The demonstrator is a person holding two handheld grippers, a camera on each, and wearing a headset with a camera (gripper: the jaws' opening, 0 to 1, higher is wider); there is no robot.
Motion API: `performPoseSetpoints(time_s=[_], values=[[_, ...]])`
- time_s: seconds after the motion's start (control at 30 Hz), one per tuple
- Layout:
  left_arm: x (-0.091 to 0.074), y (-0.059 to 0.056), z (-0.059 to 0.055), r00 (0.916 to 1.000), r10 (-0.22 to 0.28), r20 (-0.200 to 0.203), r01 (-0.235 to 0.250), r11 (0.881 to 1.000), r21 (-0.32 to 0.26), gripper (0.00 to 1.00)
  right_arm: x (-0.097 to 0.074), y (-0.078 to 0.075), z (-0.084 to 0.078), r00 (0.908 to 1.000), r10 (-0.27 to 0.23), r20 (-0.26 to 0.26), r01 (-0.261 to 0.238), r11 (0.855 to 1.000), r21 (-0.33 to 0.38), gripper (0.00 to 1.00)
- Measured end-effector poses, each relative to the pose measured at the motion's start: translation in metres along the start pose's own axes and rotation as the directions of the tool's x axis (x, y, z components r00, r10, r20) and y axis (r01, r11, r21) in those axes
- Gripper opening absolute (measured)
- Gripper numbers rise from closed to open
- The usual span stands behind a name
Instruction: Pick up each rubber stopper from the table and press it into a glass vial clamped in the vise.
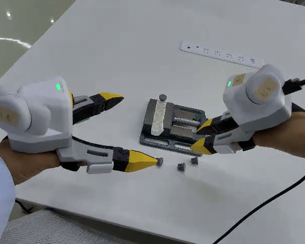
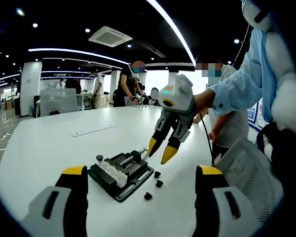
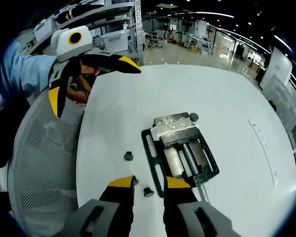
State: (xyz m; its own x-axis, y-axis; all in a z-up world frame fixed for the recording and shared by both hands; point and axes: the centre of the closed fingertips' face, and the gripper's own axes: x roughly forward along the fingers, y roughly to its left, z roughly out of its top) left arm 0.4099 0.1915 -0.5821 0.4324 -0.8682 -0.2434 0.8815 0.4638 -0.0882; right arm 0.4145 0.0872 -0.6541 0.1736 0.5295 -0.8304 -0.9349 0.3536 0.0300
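Note:
A dark vise (image 1: 165,141) stands mid-table and clamps a row of clear glass vials (image 1: 157,119); the far vial has a dark rubber stopper (image 1: 162,97) in its mouth. Three loose stoppers lie in front of the vise (image 1: 159,161) (image 1: 181,166) (image 1: 194,160). My left gripper (image 1: 134,129) hangs wide open left of the vise, its lower tip right beside the leftmost stopper. My right gripper (image 1: 198,136) is open at the vise's right end, above the rightmost stopper (image 3: 148,191). In the left gripper view the vise (image 2: 121,173) sits between my jaws, with the right gripper (image 2: 160,152) beyond it.
A white power strip (image 1: 221,53) lies at the far side of the white table (image 1: 117,46). A black cable (image 1: 274,198) trails off the right gripper across the near right corner. A mesh chair (image 3: 44,163) stands at the near edge; several people stand beyond the table.

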Motion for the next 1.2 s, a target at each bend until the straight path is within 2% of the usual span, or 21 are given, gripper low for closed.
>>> performPoseSetpoints(time_s=[0.23,0.43,0.77,0.97,1.13,1.2], values=[[-0.001,-0.007,-0.005,0.9998,-0.012,-0.013,0.012,1.0,-0.005,0.88,0.003,0.008,-0.02,0.9995,0.0,0.032,-0.001,0.999,0.044,0.22],[-0.002,-0.008,-0.007,0.9998,-0.006,-0.021,0.005,1.0,-0.019,0.88,0.005,0.012,-0.035,0.9988,-0.007,0.049,0.004,0.997,0.073,0.22],[-0.004,-0.016,-0.014,0.9983,-0.035,-0.046,0.034,0.999,-0.021,0.89,0.005,0.021,-0.052,0.9969,-0.012,0.078,0.003,0.994,0.105,0.24],[-0.006,-0.018,-0.015,0.9974,-0.043,-0.058,0.042,0.999,-0.012,0.91,0.006,0.017,-0.056,0.9964,-0.011,0.085,0.004,0.996,0.089,0.25],[-0.008,-0.019,-0.017,0.9959,-0.049,-0.076,0.049,0.999,-0.006,0.93,0.01,0.009,-0.057,0.9964,-0.007,0.085,0.005,1.0,0.024,0.23],[-0.009,-0.019,-0.018,0.9954,-0.049,-0.083,0.049,0.999,-0.005,0.92,0.012,0.007,-0.055,0.9951,0.013,0.098,-0.01,1.0,-0.023,0.23]])
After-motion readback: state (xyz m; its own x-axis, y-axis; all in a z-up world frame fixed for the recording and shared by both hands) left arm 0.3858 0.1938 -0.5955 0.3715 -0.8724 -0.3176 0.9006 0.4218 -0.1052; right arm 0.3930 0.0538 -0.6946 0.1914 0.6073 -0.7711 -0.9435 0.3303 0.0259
